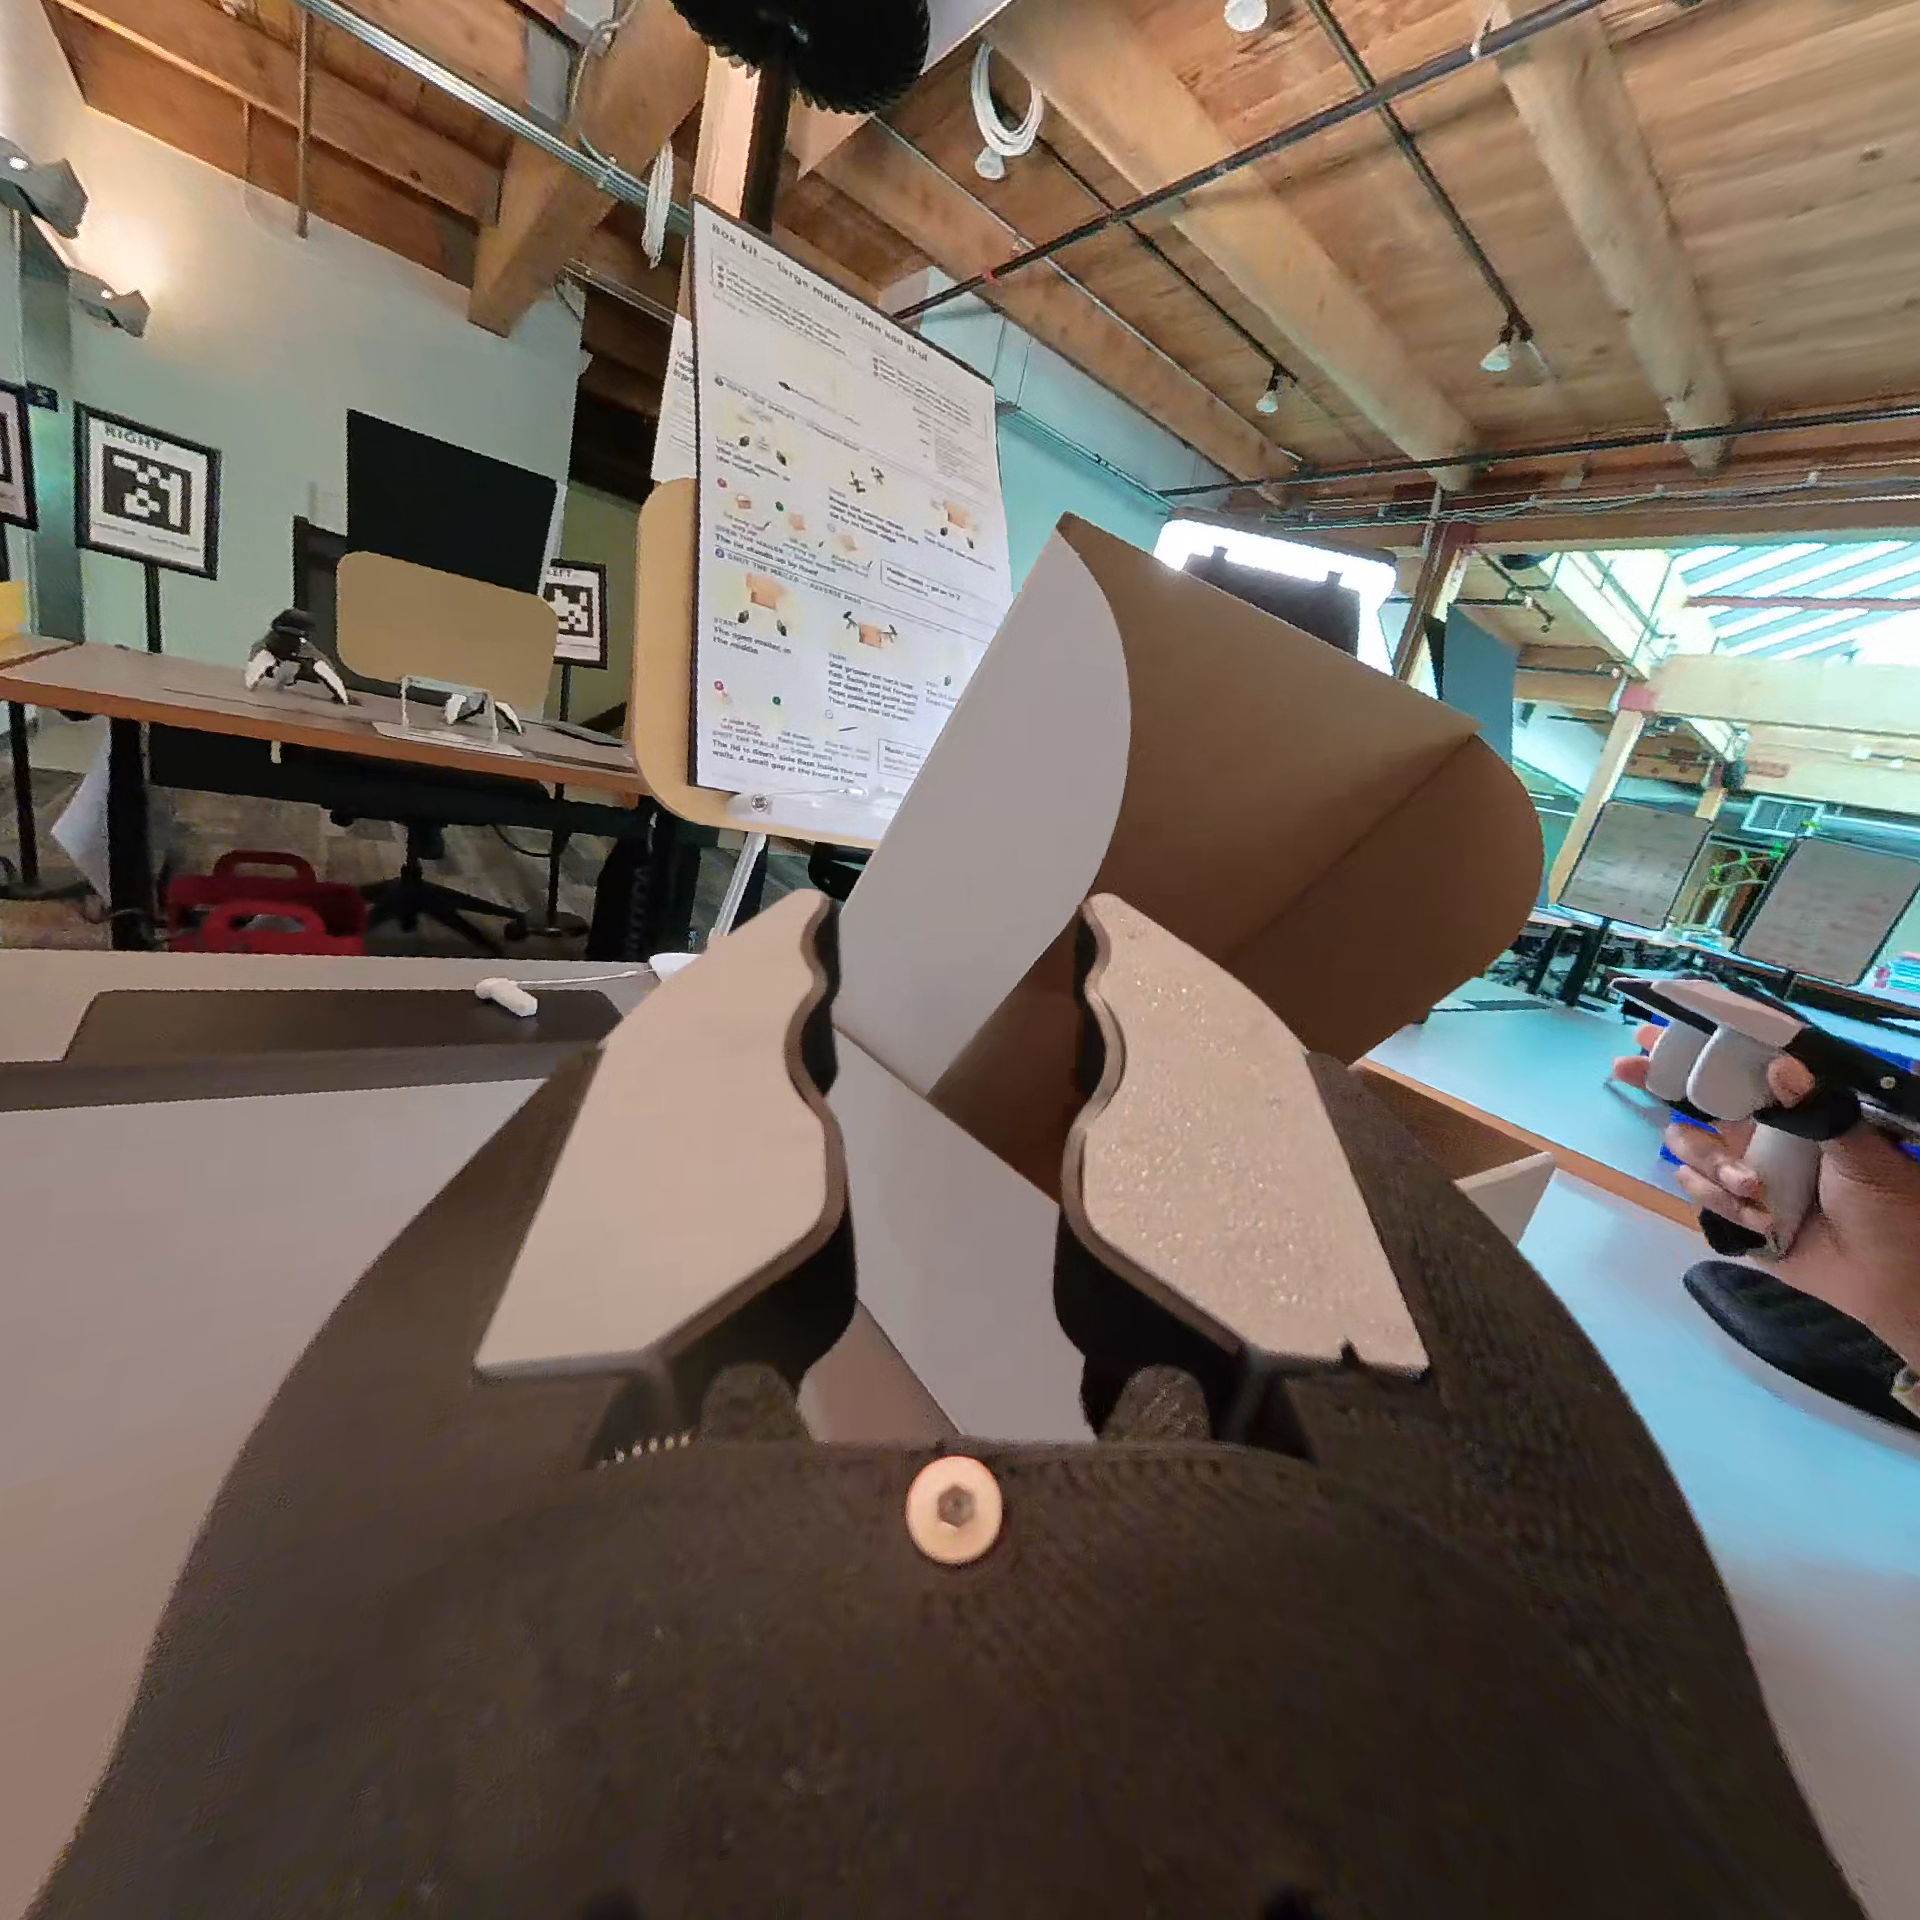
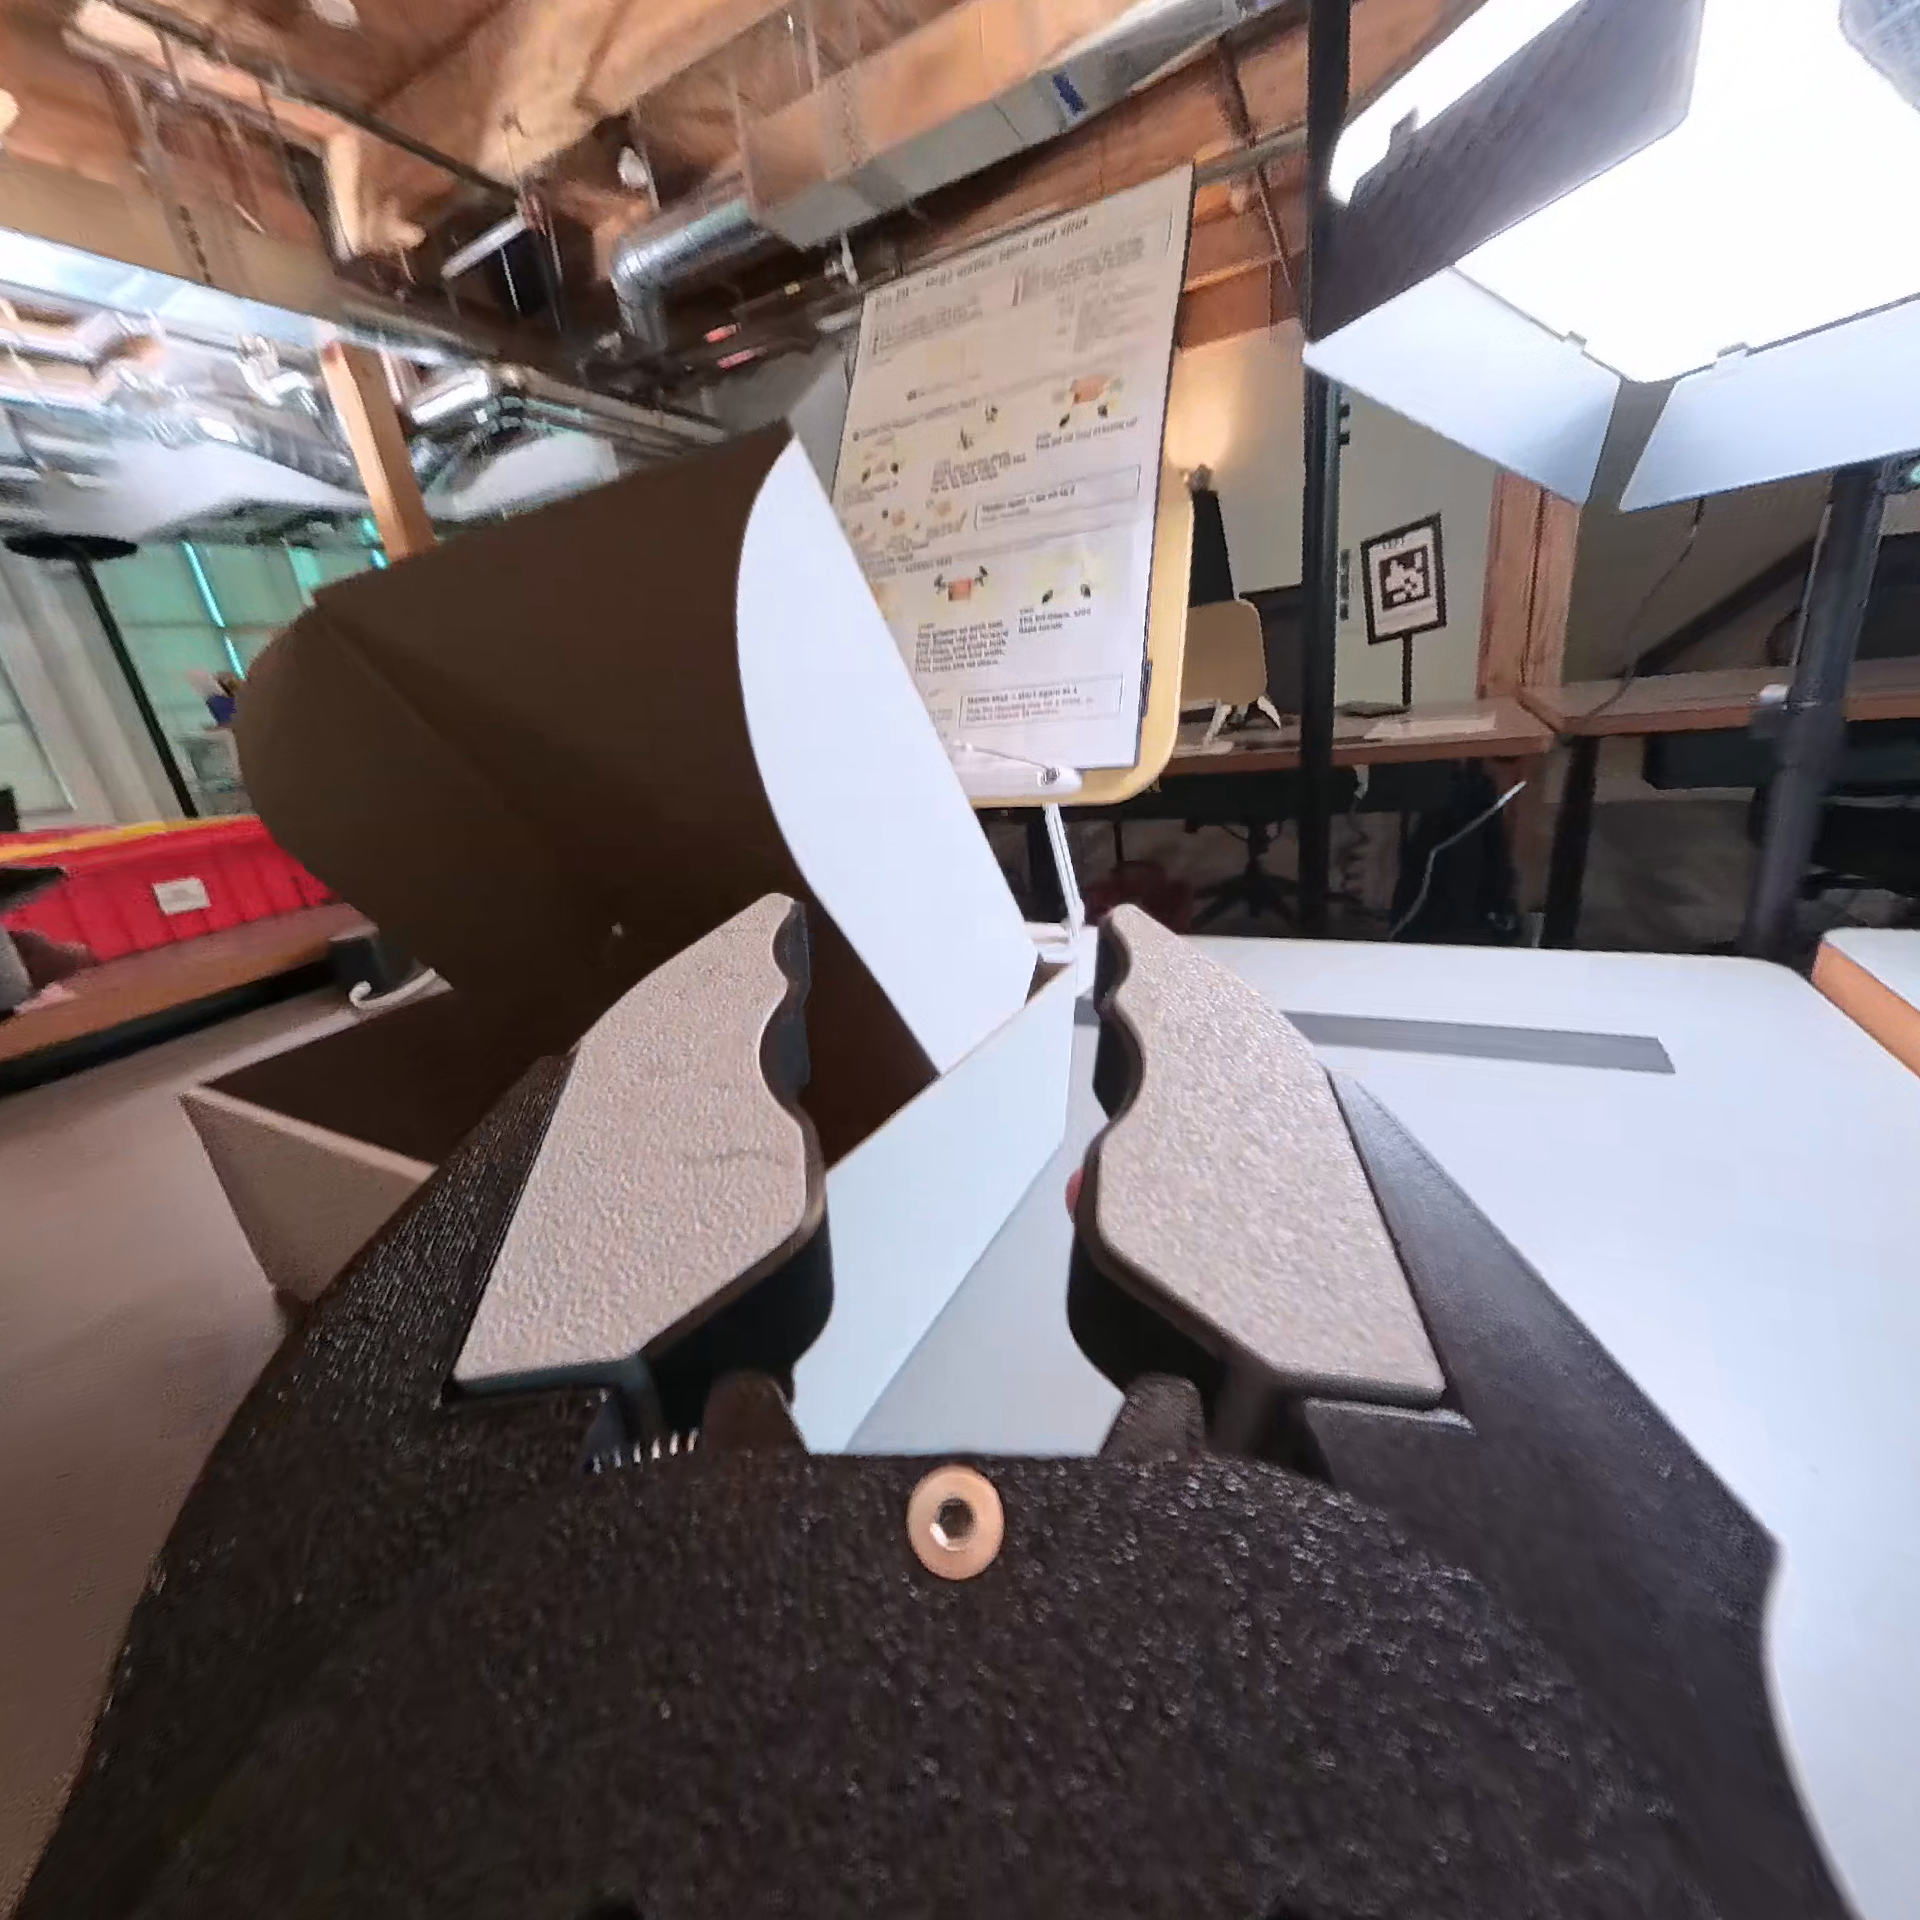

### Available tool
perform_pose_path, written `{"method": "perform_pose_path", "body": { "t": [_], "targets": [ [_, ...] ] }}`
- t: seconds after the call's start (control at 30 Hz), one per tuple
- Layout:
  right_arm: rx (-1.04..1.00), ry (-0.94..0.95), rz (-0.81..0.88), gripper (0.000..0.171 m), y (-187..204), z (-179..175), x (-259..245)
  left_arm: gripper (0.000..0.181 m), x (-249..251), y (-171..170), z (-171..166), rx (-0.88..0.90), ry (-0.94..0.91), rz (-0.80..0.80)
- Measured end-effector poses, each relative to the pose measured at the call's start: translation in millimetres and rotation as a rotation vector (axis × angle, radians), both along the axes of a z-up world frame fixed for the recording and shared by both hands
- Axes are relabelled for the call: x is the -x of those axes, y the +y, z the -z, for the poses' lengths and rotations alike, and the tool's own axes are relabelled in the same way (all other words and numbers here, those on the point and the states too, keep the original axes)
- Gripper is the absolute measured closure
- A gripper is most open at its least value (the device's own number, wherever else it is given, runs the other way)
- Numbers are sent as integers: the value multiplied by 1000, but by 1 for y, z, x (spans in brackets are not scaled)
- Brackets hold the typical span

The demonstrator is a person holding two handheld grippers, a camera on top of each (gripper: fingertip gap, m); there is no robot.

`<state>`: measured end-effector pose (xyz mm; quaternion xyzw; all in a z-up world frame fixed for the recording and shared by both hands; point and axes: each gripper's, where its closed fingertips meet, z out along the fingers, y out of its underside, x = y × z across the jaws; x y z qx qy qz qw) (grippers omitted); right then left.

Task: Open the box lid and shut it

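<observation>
A cardboard mailer box, white outside and brown inside, stands open on the white table (image 1: 208, 1299). Its lid (image 1: 1299, 831) is raised, brown inner face showing, also in the right wrist view (image 2: 520, 727). A white side flap of the lid (image 1: 997, 748) rises just beyond my left gripper (image 1: 956, 935), which is open and straddles the box's left wall (image 1: 935, 1195). My right gripper (image 2: 951, 935) is open and straddles the right wall (image 2: 966, 1164), with the other side flap (image 2: 862, 748) rising just beyond its fingertips. A hand holding the right gripper (image 1: 1745, 1112) shows past the box.
An instruction sheet on a wooden stand (image 1: 842, 561) stands behind the box, also in the right wrist view (image 2: 1029, 499). A dark mat (image 1: 312, 1023) lies far left on the table and a grey strip (image 2: 1455, 1039) at the right. A red bin (image 2: 156, 894) sits beyond the table.
</observation>
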<state>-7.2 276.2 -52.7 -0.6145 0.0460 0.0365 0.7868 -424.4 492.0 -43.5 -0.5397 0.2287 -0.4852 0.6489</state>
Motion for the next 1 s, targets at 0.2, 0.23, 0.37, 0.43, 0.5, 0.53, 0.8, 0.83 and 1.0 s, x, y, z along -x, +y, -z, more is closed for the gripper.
{"method": "perform_pose_path", "body": {
  "t": [0.2,0.23,0.37,0.43,0.5,0.53,0.8,0.83,1.0],
  "targets": [
    [111,-184,52,171,-5,19,31,181,-5,-18,-3,-113,23,6],
    [125,-216,48,171,-4,19,36,181,-8,-20,-3,-109,36,9],
    [147,-274,4,171,9,16,51,181,-21,-20,-11,-134,31,9],
    [187,-277,19,163,21,16,45,181,-37,-15,-11,-134,79,11],
    [244,-252,16,135,35,18,37,166,-56,-10,-11,-131,138,12],
    [279,-237,4,122,43,20,34,156,-66,-7,-11,-138,174,14],
    [363,-397,60,156,92,-5,29,148,-123,27,-8,-268,534,-125],
    [362,-427,76,166,96,-13,28,166,-124,33,-15,-306,548,-163],
    [457,-445,104,166,129,-53,10,170,-136,65,-54,-331,639,-202]
  ]
}}
